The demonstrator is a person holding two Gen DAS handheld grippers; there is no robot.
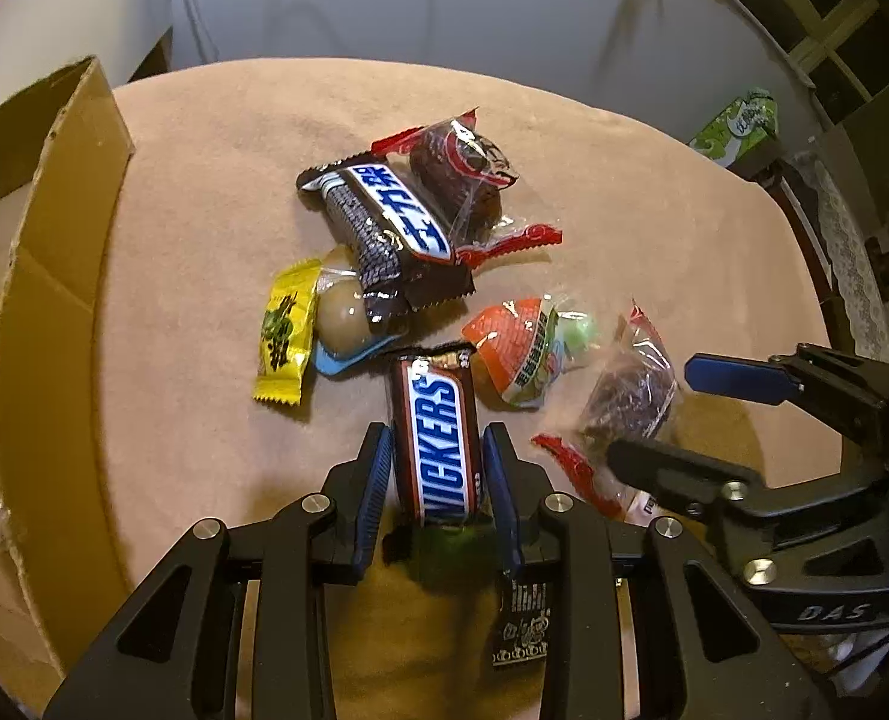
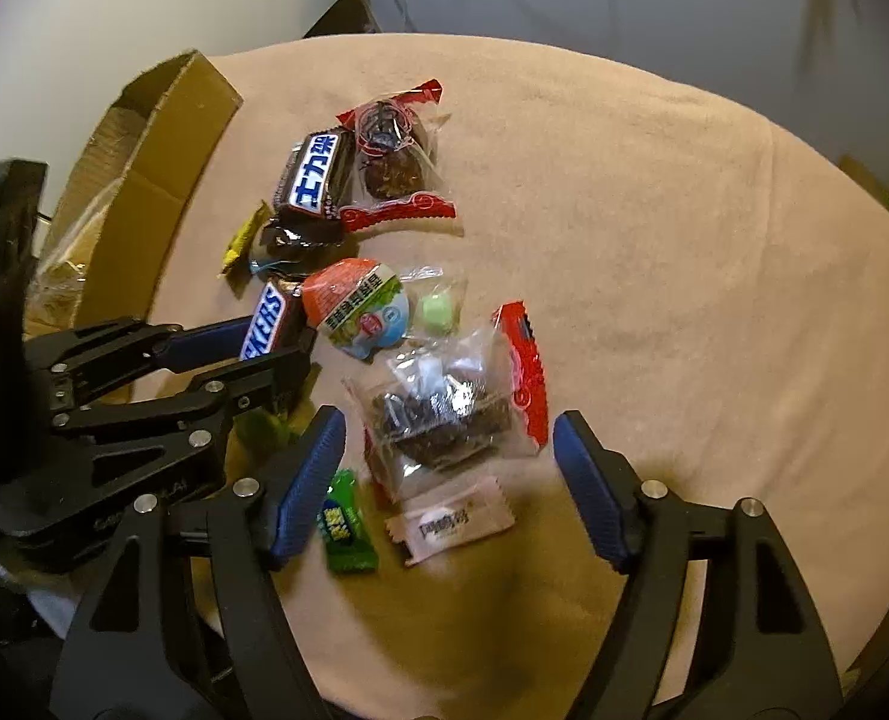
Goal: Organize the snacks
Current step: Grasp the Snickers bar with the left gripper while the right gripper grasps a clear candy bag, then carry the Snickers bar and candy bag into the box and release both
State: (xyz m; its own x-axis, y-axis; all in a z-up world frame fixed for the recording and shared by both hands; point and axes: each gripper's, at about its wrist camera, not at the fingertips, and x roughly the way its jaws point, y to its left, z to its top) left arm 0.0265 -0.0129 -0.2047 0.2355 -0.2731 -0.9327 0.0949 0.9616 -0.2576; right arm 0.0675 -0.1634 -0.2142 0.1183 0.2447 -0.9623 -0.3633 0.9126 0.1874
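My left gripper (image 1: 438, 468) is shut on a Snickers bar (image 1: 441, 438), pads on both its long sides; it shows from the side in the right wrist view (image 2: 267, 318). My right gripper (image 2: 450, 468) is open, its jaws on either side of a clear packet of dark snack with red ends (image 2: 444, 414), not touching it. That packet also shows in the left wrist view (image 1: 627, 390). Further snacks lie on the pink cloth: a second Snickers (image 1: 384, 228), a dark cake in a clear wrapper (image 1: 462, 174), a yellow candy (image 1: 282, 339), an orange-and-green packet (image 1: 522, 354).
An open cardboard box (image 1: 54, 252) stands at the left edge of the cloth-covered table (image 2: 654, 240). A green candy (image 2: 342, 525) and a pale pink sachet (image 2: 450, 525) lie near my right gripper. A green tissue box (image 1: 738, 123) sits far right.
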